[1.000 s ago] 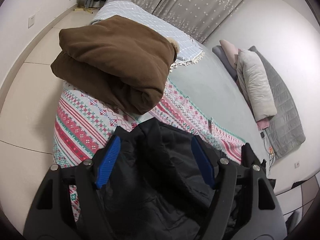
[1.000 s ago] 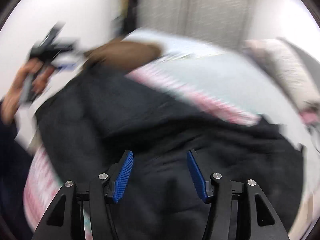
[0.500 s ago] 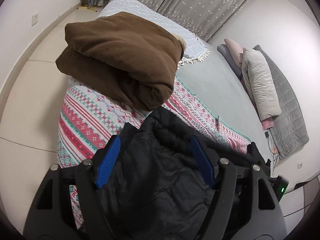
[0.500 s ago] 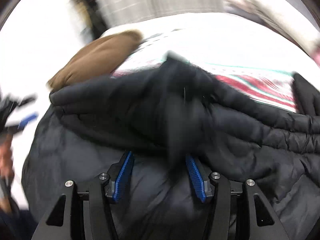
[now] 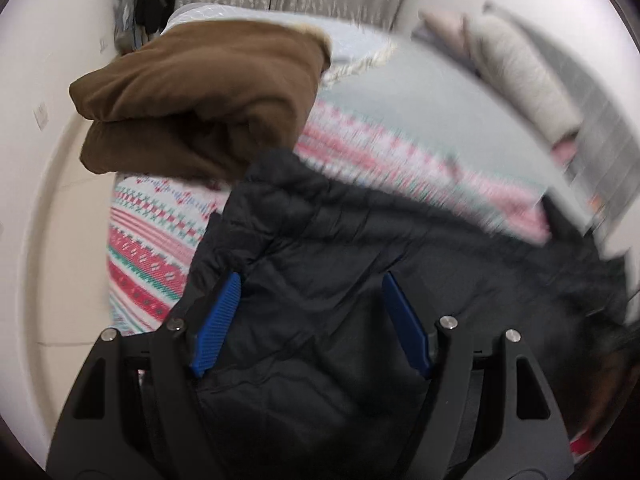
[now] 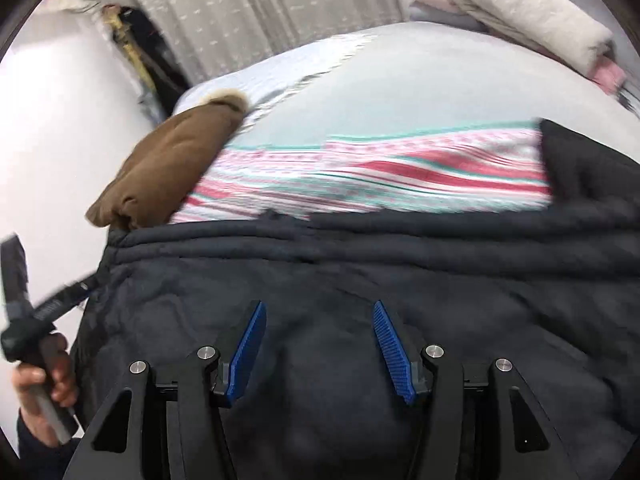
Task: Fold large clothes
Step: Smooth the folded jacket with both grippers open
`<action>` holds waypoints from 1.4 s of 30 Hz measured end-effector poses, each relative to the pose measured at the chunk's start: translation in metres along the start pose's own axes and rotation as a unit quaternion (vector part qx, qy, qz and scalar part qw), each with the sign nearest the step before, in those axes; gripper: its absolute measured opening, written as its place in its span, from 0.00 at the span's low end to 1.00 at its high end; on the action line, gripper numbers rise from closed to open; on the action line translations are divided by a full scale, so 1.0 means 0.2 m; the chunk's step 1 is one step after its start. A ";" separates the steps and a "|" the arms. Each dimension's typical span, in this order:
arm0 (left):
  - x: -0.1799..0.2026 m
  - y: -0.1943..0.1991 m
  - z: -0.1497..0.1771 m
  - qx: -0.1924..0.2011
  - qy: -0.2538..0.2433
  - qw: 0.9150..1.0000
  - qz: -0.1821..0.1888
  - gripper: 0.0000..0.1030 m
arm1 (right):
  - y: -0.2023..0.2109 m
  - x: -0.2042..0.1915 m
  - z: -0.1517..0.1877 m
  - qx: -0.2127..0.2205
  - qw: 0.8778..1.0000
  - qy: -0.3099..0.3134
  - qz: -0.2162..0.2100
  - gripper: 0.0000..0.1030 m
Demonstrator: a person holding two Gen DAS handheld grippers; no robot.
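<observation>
Grey curtains (image 6: pixel 256 12) and pale walls close off the room behind a bed (image 6: pixel 420 92), which is spread with a red, green and white patterned blanket (image 6: pixel 380 176) across its near end. On this blanket a black quilted jacket (image 6: pixel 360 276) is laid out wide, its folded edge running along the side nearest the cameras. At the blanket's left end, touching the jacket's corner, a folded brown garment (image 5: pixel 200 92) is stacked. Pale pillows (image 6: pixel 520 12) are piled at the bed's far right (blurred in the left view). The left gripper (image 5: pixel 312 312) is held just above the jacket with its blue pads spread wide and nothing between them. The right gripper (image 6: pixel 320 340) is likewise wide apart over the jacket's middle, with no fabric pinched
</observation>
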State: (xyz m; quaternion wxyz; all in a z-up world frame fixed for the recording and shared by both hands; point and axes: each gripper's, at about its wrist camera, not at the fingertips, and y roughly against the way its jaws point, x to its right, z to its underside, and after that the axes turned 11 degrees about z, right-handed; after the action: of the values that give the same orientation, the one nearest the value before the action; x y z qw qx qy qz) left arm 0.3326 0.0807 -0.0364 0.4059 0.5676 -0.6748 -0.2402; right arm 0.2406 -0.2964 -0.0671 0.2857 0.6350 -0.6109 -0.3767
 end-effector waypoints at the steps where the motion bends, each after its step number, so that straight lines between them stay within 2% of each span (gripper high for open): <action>1: -0.01 -0.02 0.01 -0.002 -0.007 1.000 -0.010 0.72 | 0.02 0.05 0.02 0.001 1.000 -0.001 0.011 0.55; 4: -0.05 -0.02 0.05 0.013 -0.014 1.000 -0.019 0.72 | 0.08 0.31 0.08 0.011 0.998 -0.008 0.055 0.55; 6: -0.08 -0.02 0.07 0.022 -0.009 0.999 -0.032 0.73 | 0.10 0.46 0.10 0.028 0.999 -0.034 0.031 0.54; 9: -0.14 -0.05 0.10 0.026 0.010 0.999 -0.036 0.81 | 0.06 0.59 0.12 0.042 0.997 -0.064 0.000 0.51; 10: -0.15 -0.05 0.10 0.026 0.017 0.999 -0.035 0.82 | 0.04 0.58 0.12 0.041 0.997 -0.057 0.007 0.49; 13: -0.18 -0.05 0.12 0.034 0.034 0.999 -0.025 0.84 | 0.02 0.50 0.13 0.044 0.997 0.009 0.065 0.49; 18: -0.20 0.05 0.14 0.047 0.051 0.997 -0.027 0.83 | 0.15 0.48 0.14 0.058 0.994 -0.012 0.096 0.52; 20: -0.19 0.14 0.15 0.063 0.054 0.997 -0.005 0.83 | 0.23 0.48 0.18 0.072 0.992 -0.012 0.106 0.55; 22: -0.14 0.25 0.18 0.087 0.040 0.995 0.012 0.83 | 0.27 0.50 0.22 0.064 0.991 -0.019 0.116 0.57; 24: -0.09 0.32 0.22 0.101 0.014 0.995 0.008 0.83 | 0.26 0.50 0.26 0.052 0.991 -0.011 0.120 0.57; 26: -0.05 0.32 0.27 0.095 -0.003 0.995 -0.004 0.83 | 0.28 0.51 0.29 0.056 0.990 0.003 0.132 0.57; 29: -0.08 0.18 0.33 0.044 0.007 0.999 -0.031 0.83 | 0.23 0.57 0.32 0.055 0.990 0.001 0.131 0.57; 30: -0.11 0.14 0.35 0.042 0.015 0.998 -0.034 0.83 | 0.20 0.59 0.32 0.049 0.991 -0.001 0.127 0.57; 32: -0.13 0.14 0.37 0.063 0.023 0.997 -0.048 0.84 | 0.15 0.59 0.33 0.046 0.991 0.007 0.123 0.57; 36: -0.13 0.17 0.37 0.063 0.018 0.996 -0.055 0.83 | 0.17 0.53 0.35 0.056 0.985 0.031 0.158 0.58; 40: -0.11 0.27 0.37 0.079 0.023 0.995 -0.048 0.83 | 0.33 0.57 0.38 0.079 0.989 -0.037 0.119 0.58; 42: -0.03 0.34 0.38 0.089 0.004 0.995 -0.036 0.83 | 0.38 0.55 0.41 0.083 0.990 -0.042 0.106 0.61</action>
State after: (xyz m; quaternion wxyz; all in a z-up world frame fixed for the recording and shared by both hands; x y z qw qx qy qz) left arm 0.2315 0.0919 -0.0281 0.3481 0.6263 -0.6707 -0.1914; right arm 0.1265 -0.4038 -0.0640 0.2438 0.5719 -0.7155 -0.3186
